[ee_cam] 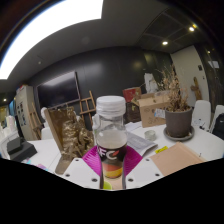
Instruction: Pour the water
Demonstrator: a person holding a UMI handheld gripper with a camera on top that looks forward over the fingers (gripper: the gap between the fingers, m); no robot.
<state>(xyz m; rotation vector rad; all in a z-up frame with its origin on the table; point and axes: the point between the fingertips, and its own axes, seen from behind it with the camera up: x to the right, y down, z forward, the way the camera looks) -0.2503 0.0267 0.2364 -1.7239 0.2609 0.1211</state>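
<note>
Gripper (pixel 112 168) clamps the bottle (pixel 111 135) between both fingers; bottle upright, capped, long axis vertical, no receiving cup identifiable ahead

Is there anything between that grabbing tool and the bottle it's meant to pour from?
No. The bottle, clear with a white cap, already stands between the tool's two fingers, with nothing in between. Whether the fingers press on it cannot be seen. A potted plant stands farther off on the table, out of the way.

Walls: dark (pixel 110 62)
Light: long bright ceiling panel (pixel 50 25), small spotlights (pixel 164 42)
Tabletop: white (pixel 205 145)
Plant: potted (pixel 178 112), on tabletop
</note>
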